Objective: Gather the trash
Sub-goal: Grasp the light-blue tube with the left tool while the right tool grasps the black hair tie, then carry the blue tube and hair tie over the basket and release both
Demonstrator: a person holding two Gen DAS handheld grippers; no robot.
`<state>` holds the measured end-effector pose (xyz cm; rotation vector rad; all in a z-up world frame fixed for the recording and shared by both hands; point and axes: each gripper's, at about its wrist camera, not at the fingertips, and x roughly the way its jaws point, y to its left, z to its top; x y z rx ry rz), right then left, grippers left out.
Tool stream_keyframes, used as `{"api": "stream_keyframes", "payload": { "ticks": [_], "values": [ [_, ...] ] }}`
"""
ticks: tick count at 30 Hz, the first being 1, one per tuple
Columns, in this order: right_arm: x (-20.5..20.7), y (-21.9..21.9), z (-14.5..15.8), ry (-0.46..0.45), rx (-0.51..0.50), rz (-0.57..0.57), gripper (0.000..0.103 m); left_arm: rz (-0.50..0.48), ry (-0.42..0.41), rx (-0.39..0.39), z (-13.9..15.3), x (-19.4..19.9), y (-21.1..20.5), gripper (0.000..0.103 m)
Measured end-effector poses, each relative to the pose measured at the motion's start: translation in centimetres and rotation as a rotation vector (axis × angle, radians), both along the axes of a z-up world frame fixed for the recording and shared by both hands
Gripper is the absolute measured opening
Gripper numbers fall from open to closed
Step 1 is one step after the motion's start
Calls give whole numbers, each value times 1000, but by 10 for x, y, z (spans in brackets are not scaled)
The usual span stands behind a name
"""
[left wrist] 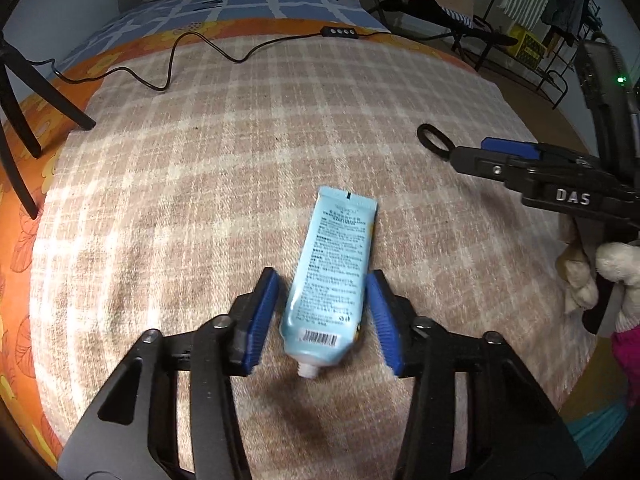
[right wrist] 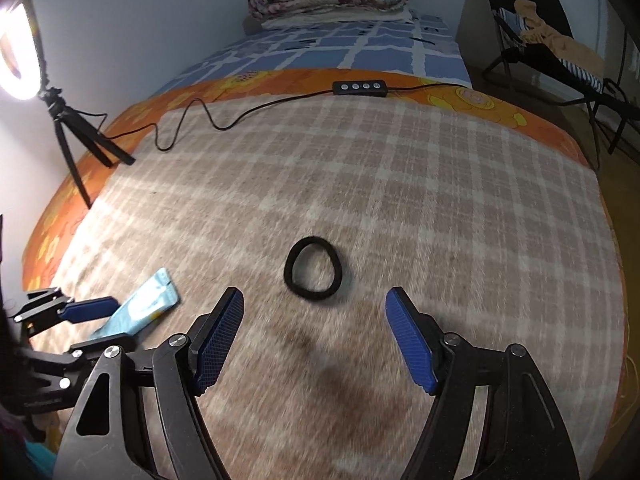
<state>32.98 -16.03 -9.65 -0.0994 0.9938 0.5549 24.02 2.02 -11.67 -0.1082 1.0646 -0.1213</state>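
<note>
Two pieces of trash lie on the bed in front of me, one per gripper. My left gripper (left wrist: 326, 312) straddles a single pale blue squeeze tube (left wrist: 330, 276): soft, flattened plastic, crimped flat at the far end, narrowing to a short white threaded neck with no cap at the near end, its face covered in fine dark print with a barcode near the neck. The tube sits between the two ribbed blue pads (left wrist: 262, 318); the right-hand pad is at its edge, while a slim gap shows on the left, so I read the jaws as partly spread around it, not yet pinching. My right gripper (right wrist: 314, 336) stands wide apart with nothing between its pads, and just ahead of its tips lies one black hair tie (right wrist: 313, 268), a thin fuzzy elastic loop pulled into a rough oval. Both things rest on a coarse woven blanket (right wrist: 440, 208) in tan and cream checks, edged by an orange flowered sheet (right wrist: 500, 108). Beyond the fingertips one black cable (right wrist: 240, 118) snakes across the blanket's far edge, carrying a small four-button controller (right wrist: 359, 87), and leads towards one ring light (right wrist: 14, 56) on a black tripod, far off to my left.
</note>
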Motion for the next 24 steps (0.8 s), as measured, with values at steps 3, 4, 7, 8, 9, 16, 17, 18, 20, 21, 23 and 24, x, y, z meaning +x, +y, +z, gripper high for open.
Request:
{"api": "stream_keyframes", "payload": {
  "ticks": [3, 4, 7, 8, 9, 16, 17, 18, 20, 21, 23, 24],
  "values": [
    [6, 2, -5, 8, -5, -7, 69, -8, -7, 6, -1, 4, -1, 39],
    [8, 4, -7, 14, -6, -8, 67, -10, -12, 21, -1, 5, -2, 38],
    [10, 8, -11, 12, -24, -1, 66, -12, -22, 38, -3, 8, -6, 38],
    [10, 10, -12, 6, -33, 0, 64, -11, -25, 39, -3, 8, -6, 38],
    [10, 11, -12, -1, -44, 0, 59, -10, -27, 40, -3, 8, -7, 38],
    [13, 10, -10, 1, -42, 20, 12, 0, -37, 50, -4, 5, -9, 37],
    [12, 8, -9, 0, -37, 16, 10, 1, -38, 53, -4, 5, -10, 37],
    [12, 7, -7, -4, -35, 13, 9, 1, -38, 52, -3, 3, -9, 37],
    [8, 4, -3, -20, -34, 8, 9, 7, -39, 53, -2, 1, -9, 37],
    [7, 3, -1, -27, -33, 8, 9, 8, -39, 53, -1, -1, -8, 37],
    [3, 2, 5, -38, -28, 7, 9, 14, -40, 51, 0, -4, -7, 37],
    [2, 0, 8, -42, -23, 5, 9, 18, -41, 49, 1, -6, -6, 37]
  ]
}}
